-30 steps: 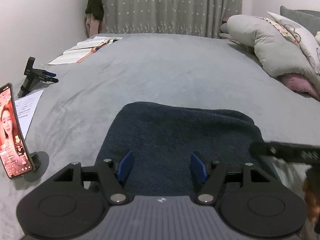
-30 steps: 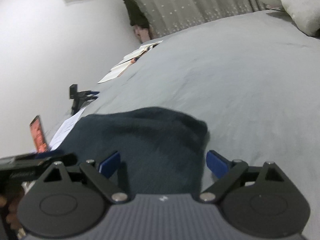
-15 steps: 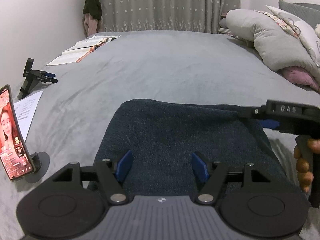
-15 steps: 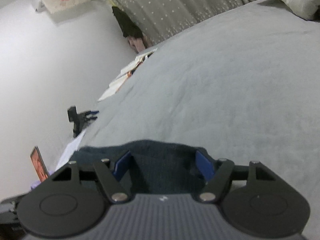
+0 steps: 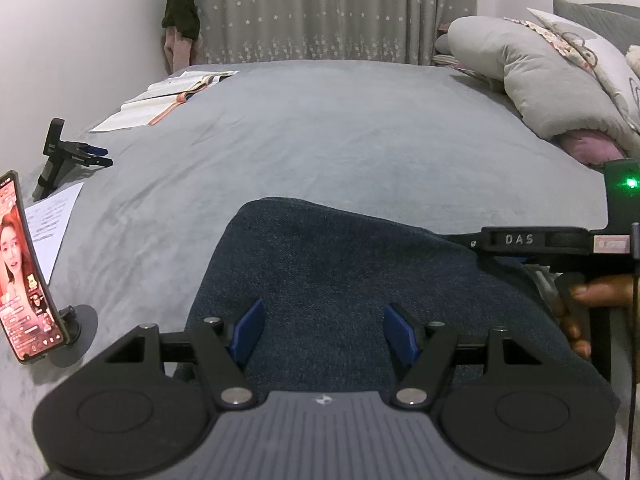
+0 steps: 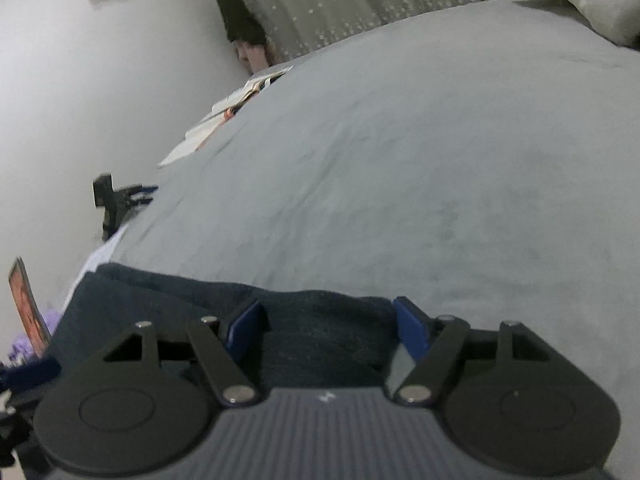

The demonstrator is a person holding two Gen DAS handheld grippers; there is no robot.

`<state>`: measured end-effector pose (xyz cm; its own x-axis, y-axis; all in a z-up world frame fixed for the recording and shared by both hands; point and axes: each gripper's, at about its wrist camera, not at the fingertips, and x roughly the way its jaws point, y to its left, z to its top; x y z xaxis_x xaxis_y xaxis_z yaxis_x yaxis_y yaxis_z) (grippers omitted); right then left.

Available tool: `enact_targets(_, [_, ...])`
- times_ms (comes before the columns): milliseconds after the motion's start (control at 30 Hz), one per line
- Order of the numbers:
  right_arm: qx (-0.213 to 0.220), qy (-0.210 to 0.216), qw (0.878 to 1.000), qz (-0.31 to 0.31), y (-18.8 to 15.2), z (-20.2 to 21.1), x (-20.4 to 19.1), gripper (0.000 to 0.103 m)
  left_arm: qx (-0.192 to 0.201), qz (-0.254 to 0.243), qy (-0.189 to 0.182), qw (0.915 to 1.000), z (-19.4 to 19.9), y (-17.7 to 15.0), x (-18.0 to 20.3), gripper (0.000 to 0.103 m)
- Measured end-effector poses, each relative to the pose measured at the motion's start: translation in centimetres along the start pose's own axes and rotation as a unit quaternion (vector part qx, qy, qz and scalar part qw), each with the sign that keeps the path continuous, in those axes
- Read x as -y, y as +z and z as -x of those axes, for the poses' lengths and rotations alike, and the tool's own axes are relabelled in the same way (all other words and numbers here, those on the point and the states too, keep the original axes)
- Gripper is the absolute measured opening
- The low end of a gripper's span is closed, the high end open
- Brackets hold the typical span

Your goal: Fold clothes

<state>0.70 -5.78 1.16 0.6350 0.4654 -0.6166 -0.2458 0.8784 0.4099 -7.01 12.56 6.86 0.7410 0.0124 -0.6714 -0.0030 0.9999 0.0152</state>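
Note:
A dark blue denim garment (image 5: pixel 340 272) lies folded into a flat block on the grey bed (image 5: pixel 340 128). My left gripper (image 5: pixel 324 330) hovers open over its near part, blue fingers (image 5: pixel 248 330) apart with only flat fabric below them. My right gripper (image 5: pixel 520 240), held by a hand (image 5: pixel 580 308), reaches in level from the right at the garment's far right edge. In the right wrist view the right gripper (image 6: pixel 328 328) stands open, and the garment's (image 6: pixel 160 308) far edge lies between and under its fingers (image 6: pixel 412 328).
A phone on a stand (image 5: pixel 24 272), a paper sheet (image 5: pixel 52 220) and a black clamp tool (image 5: pixel 60 156) sit along the bed's left side. An open book (image 5: pixel 168 96) lies at the far left. Pillows (image 5: pixel 540 80) pile up at the right.
The right gripper rose from low at the garment's right side to its far right edge, and its fingers narrowed somewhat. The left gripper has barely moved.

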Motion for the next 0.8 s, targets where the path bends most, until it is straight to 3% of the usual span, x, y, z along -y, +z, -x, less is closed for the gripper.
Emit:
enact_targets(133, [0.010, -0.014, 1.000, 0.026, -0.7, 0.0, -0.9, 0.071, 0.001, -0.002, 0.002, 1.0000, 0.0, 0.0, 0.2, 0.068])
enact_targets(233, [0.017, -0.006, 1.000, 0.002, -0.7, 0.8, -0.5, 0.073, 0.003, 0.008, -0.007, 0.9999, 0.1, 0.0, -0.2, 0.069])
enact_targets(433, [0.042, 0.016, 0.996, -0.071, -0.5, 4.2, 0.6, 0.092, 0.024, 0.059, -0.030, 0.9976, 1.5, 0.5, -2.4, 0.069])
enact_targets(533, [0.026, 0.054, 0.993, -0.098, -1.0, 6.0, 0.8, 0.096, 0.047, 0.070, 0.000, 0.9964, 2.5, 0.8, -3.6, 0.069])
enact_targets(800, [-0.038, 0.133, 0.971, -0.196, -5.2, 8.4, 2.3, 0.102, -0.003, 0.131, 0.009, 0.9914, 0.4, 0.2, -7.7, 0.071])
